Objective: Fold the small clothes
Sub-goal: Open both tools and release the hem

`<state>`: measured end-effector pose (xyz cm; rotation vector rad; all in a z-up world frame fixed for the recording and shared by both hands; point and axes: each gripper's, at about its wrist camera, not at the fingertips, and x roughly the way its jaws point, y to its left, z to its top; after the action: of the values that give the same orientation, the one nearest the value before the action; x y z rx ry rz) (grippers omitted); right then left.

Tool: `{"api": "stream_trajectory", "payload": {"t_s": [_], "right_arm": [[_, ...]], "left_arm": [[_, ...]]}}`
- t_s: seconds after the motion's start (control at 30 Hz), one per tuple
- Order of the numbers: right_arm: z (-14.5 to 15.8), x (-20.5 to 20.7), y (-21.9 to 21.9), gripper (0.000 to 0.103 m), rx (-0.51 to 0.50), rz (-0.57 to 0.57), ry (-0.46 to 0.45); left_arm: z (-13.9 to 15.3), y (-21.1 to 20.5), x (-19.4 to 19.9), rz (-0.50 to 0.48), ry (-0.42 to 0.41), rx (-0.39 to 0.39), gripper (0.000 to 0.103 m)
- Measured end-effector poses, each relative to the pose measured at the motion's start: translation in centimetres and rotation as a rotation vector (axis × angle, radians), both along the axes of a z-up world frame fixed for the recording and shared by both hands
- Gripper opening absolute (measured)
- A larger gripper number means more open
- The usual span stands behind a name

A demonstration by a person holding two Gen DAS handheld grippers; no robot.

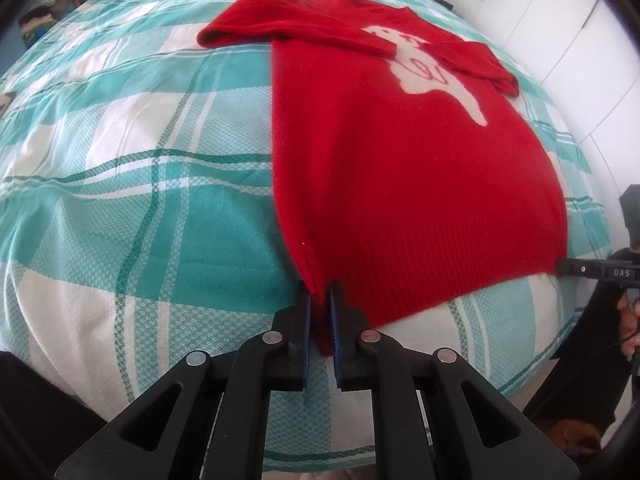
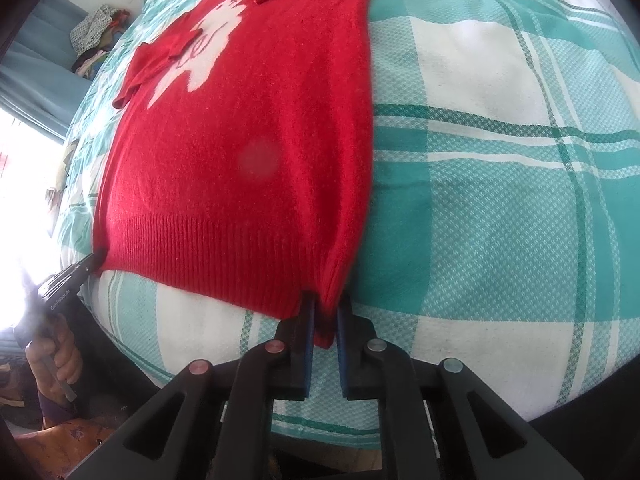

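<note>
A red knitted sweater [image 1: 400, 152] with a white animal figure lies flat on the bed, its sleeves folded in across the chest. My left gripper [image 1: 320, 292] is shut on the left corner of the ribbed hem, and red fabric fills the narrow gap between the blue pads. My right gripper [image 2: 326, 302] pinches the hem's right corner the same way. Each view also catches the other tool at the far hem corner: the right gripper [image 1: 576, 270] and the left gripper [image 2: 94, 260]. The sweater [image 2: 248, 140] stretches away from both grippers.
The bed carries a teal and white checked cover [image 1: 140, 184]. A pile of clothes [image 2: 96, 36] sits beyond the bed's far corner. White cupboard doors [image 1: 560, 12] stand behind the bed. A hand [image 2: 56, 356] holds the left tool's handle.
</note>
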<state>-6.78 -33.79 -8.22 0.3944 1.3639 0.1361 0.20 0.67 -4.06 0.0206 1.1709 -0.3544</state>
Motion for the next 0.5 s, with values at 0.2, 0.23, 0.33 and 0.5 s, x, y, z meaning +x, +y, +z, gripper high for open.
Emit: {"api": "stream_trajectory", "payload": {"t_s": [0.2,0.23,0.33,0.5], "right_arm": [[1.2,-1.4,-1.1,0.026,0.025,-0.005,0.042],[1.9,-1.7,-1.7,0.027,0.009,-0.005,0.039],[4.9,-1.4,-3.8,0.037,-0.108,-0.012,-0.013],[10.3,3.6,-6.3,0.053,-0.509,0.032,-0.238]], "left_arm": [[2.5,0.2,-2.1,-0.027,-0.036,0.043,0.065],[3.2,0.3,-2.5,-0.036,-0.05,0.059,0.066],[5.9,1.1,-2.8,-0.037,-0.128,0.074,0.074],[10.3,1.9,1.0,0.058,-0.303,-0.015,0.089]]}}
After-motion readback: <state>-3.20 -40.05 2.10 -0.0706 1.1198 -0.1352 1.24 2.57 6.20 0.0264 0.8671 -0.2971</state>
